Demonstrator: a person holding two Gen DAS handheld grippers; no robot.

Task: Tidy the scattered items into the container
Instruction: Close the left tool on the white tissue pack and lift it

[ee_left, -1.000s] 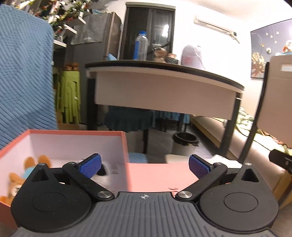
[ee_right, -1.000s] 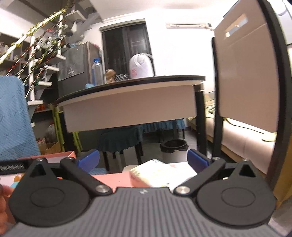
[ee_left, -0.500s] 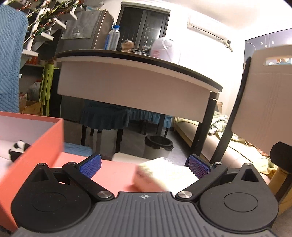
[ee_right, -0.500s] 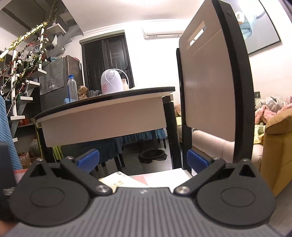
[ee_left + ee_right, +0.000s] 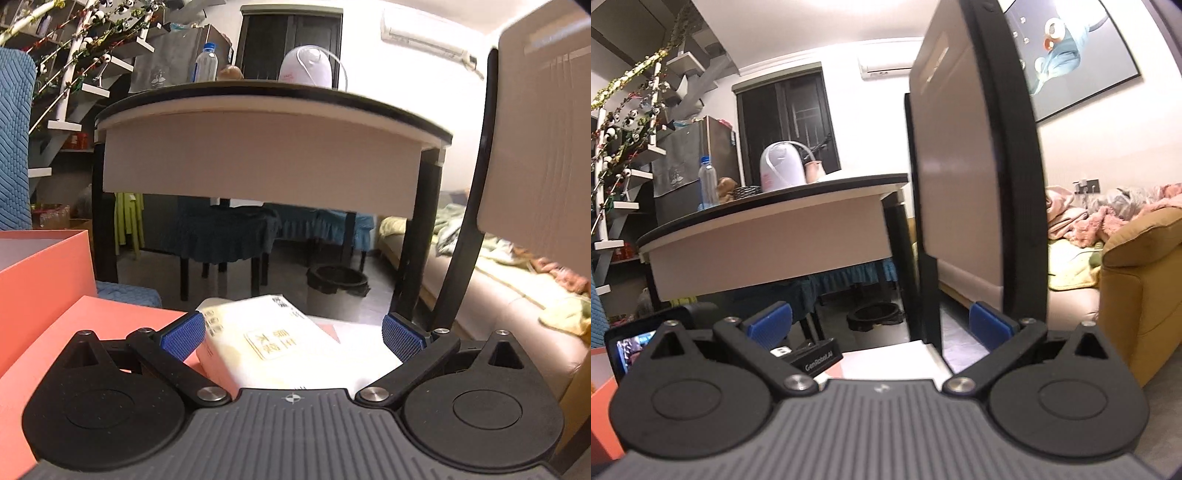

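Note:
A white tissue pack [image 5: 273, 343] with gold print lies on the salmon-pink surface [image 5: 92, 325], between the spread blue pads of my left gripper [image 5: 293, 334], which is open and touches nothing. The salmon box [image 5: 40, 266] stands at the far left of the left wrist view, with its contents hidden by its wall. My right gripper [image 5: 881, 323] is open with nothing between its pads; the other gripper's black body [image 5: 812, 356] shows at its lower left. A corner of the box [image 5: 600, 398] appears at the left edge of the right wrist view.
A chair back [image 5: 964, 192] rises close ahead on the right. Behind stands a table [image 5: 266, 147] with a bottle [image 5: 205, 62] and a white appliance [image 5: 306, 66] on top. A black bin [image 5: 336, 280] sits on the floor; a sofa [image 5: 1137, 280] lies right.
My left gripper swung right, away from the box interior, until the tissue pack sat between its open pads. My right gripper also turned right, toward the chair back and sofa.

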